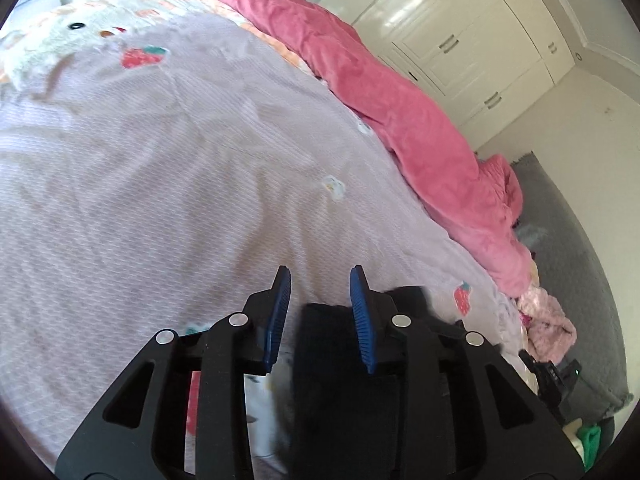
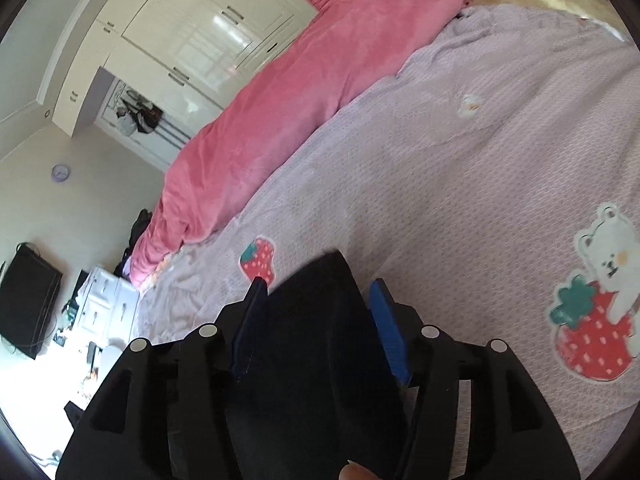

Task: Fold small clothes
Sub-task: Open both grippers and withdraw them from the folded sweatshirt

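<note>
**Black garment between both grippers, jaws apart**

Black garment (image 2: 316, 344) lies low over the lilac bedspread (image 1: 180, 184), close under both cameras. In the right wrist view its dark cloth fills the gap between the blue pads (image 2: 388, 332) of the right gripper (image 2: 318, 288), a pointed corner reaching past the tips; the jaws stand apart, and whether the pads press the cloth I cannot tell. In the left wrist view the left gripper (image 1: 320, 276) also has its jaws spread, with the garment (image 1: 340, 380) behind and beneath them, not pinched.

Judging from this, the risk is a slipped hold: soft dark fabric could slide out of wide jaws, or a closing pad could catch the bedspread as well and drag it into the fold. The pink quilt (image 1: 400, 112) lies well apart.

No brand, label or legible writing shows; only strawberry and bear patches (image 2: 596, 320) on the bedspread.
</note>
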`<action>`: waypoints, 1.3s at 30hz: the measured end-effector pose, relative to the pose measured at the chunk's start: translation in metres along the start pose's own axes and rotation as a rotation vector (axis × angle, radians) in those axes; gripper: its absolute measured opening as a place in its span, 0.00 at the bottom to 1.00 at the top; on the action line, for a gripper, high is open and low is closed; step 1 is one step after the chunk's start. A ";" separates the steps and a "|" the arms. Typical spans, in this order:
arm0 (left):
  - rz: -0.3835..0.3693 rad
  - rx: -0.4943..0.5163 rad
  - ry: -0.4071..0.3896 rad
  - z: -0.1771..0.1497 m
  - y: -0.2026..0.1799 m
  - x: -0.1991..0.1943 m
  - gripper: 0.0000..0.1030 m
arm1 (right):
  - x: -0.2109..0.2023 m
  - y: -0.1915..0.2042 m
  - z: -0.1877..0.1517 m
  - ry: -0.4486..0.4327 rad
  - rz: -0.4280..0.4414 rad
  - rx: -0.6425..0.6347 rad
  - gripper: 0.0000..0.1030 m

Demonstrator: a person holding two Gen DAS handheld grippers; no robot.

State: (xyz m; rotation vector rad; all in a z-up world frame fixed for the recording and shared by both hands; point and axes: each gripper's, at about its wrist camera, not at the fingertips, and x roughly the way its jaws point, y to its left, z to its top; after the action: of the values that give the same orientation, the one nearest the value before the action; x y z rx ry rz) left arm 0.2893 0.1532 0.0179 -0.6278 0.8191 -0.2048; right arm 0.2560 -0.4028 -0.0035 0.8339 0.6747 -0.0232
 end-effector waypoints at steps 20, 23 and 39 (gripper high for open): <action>0.129 0.332 0.072 -0.083 -0.039 -0.037 0.55 | -0.056 -0.003 -0.065 0.082 -0.154 -0.269 0.66; 0.142 0.376 0.078 -0.097 -0.044 -0.041 0.60 | -0.062 0.001 -0.073 0.084 -0.153 -0.301 0.66; 0.193 0.419 0.132 -0.122 -0.044 -0.029 0.60 | -0.054 0.010 -0.100 0.144 -0.187 -0.392 0.66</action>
State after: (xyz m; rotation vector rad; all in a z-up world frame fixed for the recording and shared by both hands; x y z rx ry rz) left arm 0.1824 0.0760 -0.0009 -0.1411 0.9248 -0.2346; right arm 0.1613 -0.3391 -0.0140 0.3966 0.8579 0.0009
